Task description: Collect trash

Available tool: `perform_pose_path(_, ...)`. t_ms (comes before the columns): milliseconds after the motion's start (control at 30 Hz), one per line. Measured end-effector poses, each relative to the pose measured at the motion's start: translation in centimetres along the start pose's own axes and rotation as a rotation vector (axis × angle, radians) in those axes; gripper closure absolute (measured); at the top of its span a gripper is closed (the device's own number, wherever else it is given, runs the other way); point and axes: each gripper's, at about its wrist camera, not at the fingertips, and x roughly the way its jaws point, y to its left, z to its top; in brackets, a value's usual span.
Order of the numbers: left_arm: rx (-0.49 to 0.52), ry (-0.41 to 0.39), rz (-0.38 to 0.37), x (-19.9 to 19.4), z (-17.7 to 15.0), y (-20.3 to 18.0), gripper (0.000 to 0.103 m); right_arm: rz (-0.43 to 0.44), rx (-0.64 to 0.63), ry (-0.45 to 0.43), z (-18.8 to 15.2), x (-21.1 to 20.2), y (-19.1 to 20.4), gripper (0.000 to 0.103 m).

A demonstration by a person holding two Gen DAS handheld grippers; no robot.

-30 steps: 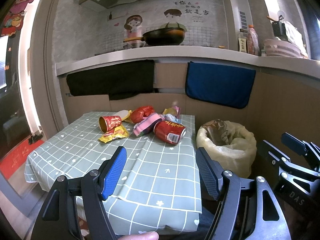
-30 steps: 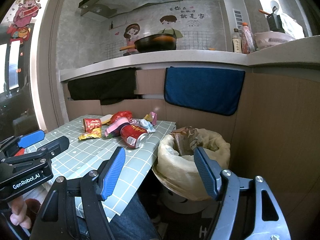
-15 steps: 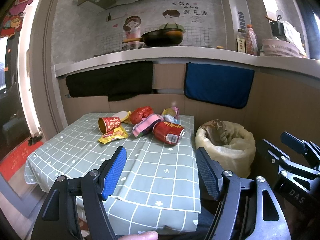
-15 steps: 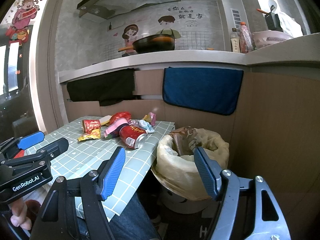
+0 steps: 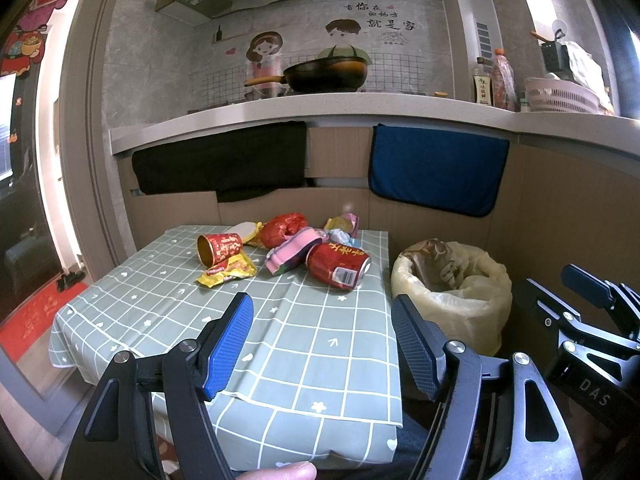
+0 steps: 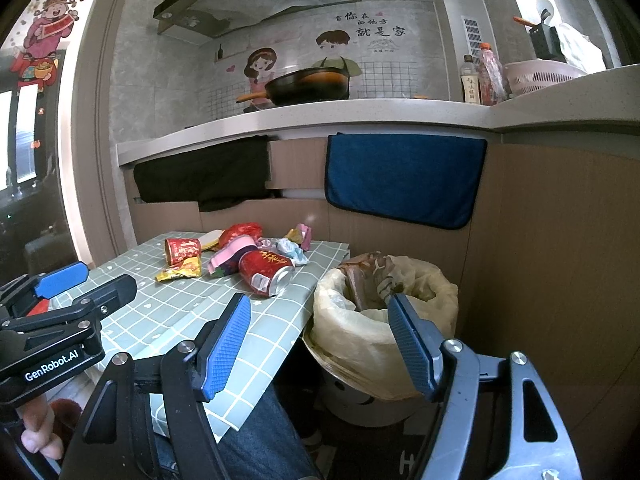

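A heap of trash lies at the far end of the green checked table (image 5: 280, 344): a red can (image 5: 338, 265) on its side, a red paper cup (image 5: 219, 247), a yellow wrapper (image 5: 228, 272), a pink packet (image 5: 290, 249) and a red wrapper (image 5: 282, 230). Right of the table stands a bin lined with a yellowish bag (image 5: 452, 292) (image 6: 380, 312), with brown trash inside. My left gripper (image 5: 322, 344) is open over the near part of the table, well short of the heap. My right gripper (image 6: 320, 342) is open too, in front of the bin, with nothing between its fingers.
A counter (image 5: 360, 108) with a black pan (image 5: 328, 74), bottles and a pink basket runs behind. A black cloth (image 5: 224, 164) and a blue cloth (image 5: 436, 168) hang from its edge. A wooden wall panel closes the right side. A person's leg in jeans (image 6: 260, 432) is below the table edge.
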Motion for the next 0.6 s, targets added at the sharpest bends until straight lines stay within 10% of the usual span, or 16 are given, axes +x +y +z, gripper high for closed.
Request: perform_pose_path(600, 0.003, -0.002, 0.008, 0.07, 0.31, -0.30, 0.031, 0.000, -0.001, 0.001, 0.04, 0.14, -0.20, 0.034)
